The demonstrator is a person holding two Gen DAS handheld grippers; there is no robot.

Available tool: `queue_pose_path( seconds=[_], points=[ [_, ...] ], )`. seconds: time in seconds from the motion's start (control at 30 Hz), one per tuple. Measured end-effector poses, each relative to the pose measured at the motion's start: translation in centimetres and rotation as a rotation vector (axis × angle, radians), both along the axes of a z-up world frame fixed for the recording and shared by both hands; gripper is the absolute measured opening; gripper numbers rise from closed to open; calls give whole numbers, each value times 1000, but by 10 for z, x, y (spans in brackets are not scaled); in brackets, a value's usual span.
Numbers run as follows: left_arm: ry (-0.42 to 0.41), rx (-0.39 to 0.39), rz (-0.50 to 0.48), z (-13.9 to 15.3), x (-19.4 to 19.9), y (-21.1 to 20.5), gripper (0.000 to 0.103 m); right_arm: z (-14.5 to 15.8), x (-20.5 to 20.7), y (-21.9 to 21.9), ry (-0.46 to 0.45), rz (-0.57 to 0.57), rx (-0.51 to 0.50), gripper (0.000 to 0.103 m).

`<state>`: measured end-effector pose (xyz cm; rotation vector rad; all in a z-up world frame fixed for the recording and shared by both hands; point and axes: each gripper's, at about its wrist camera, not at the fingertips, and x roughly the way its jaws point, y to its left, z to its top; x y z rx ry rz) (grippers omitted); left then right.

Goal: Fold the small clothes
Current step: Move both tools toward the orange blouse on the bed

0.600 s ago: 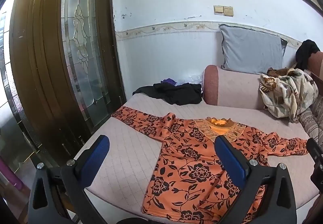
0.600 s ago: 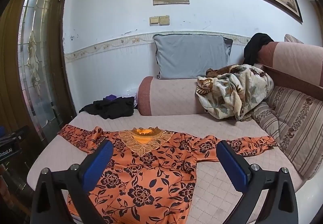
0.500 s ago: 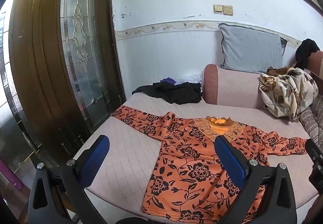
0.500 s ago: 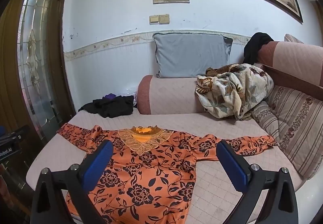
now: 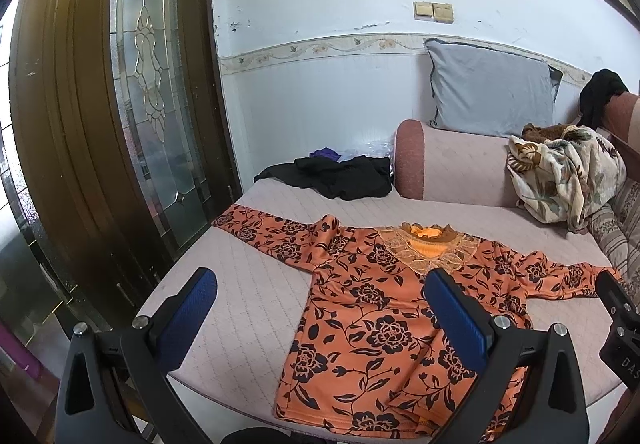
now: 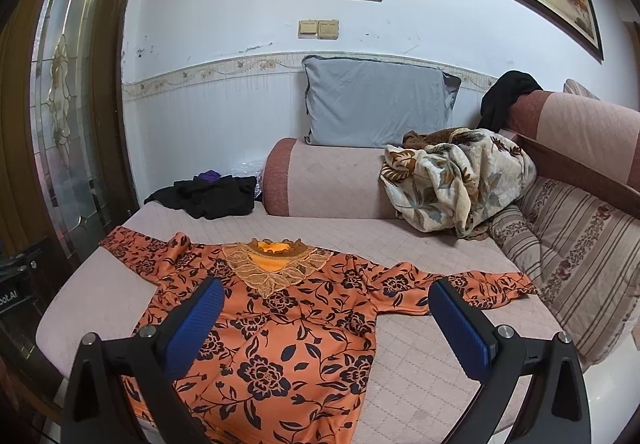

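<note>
An orange long-sleeved top with black flowers [image 5: 384,308] [image 6: 288,324] lies flat on the pink quilted sofa seat [image 5: 256,284] [image 6: 432,348], both sleeves spread out, lace collar toward the backrest. My left gripper [image 5: 320,316] hovers above the top's left side, wide open, nothing between its blue pads. My right gripper [image 6: 326,318] hangs over the top's right half, also wide open and empty. The right gripper's edge [image 5: 618,320] shows at the far right of the left wrist view.
A black garment heap [image 5: 336,179] [image 6: 212,195] lies at the seat's back left. A grey pillow [image 6: 376,107] and floral blanket [image 6: 456,179] rest on the pink bolster. A striped cushion [image 6: 576,256] lines the right side. A wooden glass-paned door [image 5: 120,115] stands left.
Both views shifted slightly: the top sits a little lower and closer in the frames. Both grippers stay wide open and empty.
</note>
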<state>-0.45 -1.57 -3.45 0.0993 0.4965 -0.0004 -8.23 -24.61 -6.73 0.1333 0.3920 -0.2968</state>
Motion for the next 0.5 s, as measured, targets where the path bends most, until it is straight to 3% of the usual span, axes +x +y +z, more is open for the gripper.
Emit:
queue_pose_path(
  seconds=[0.5],
  points=[
    [17,11,-12,-7,6,-11,103,-3,3,-11,-12,-6,30,103]
  ],
)
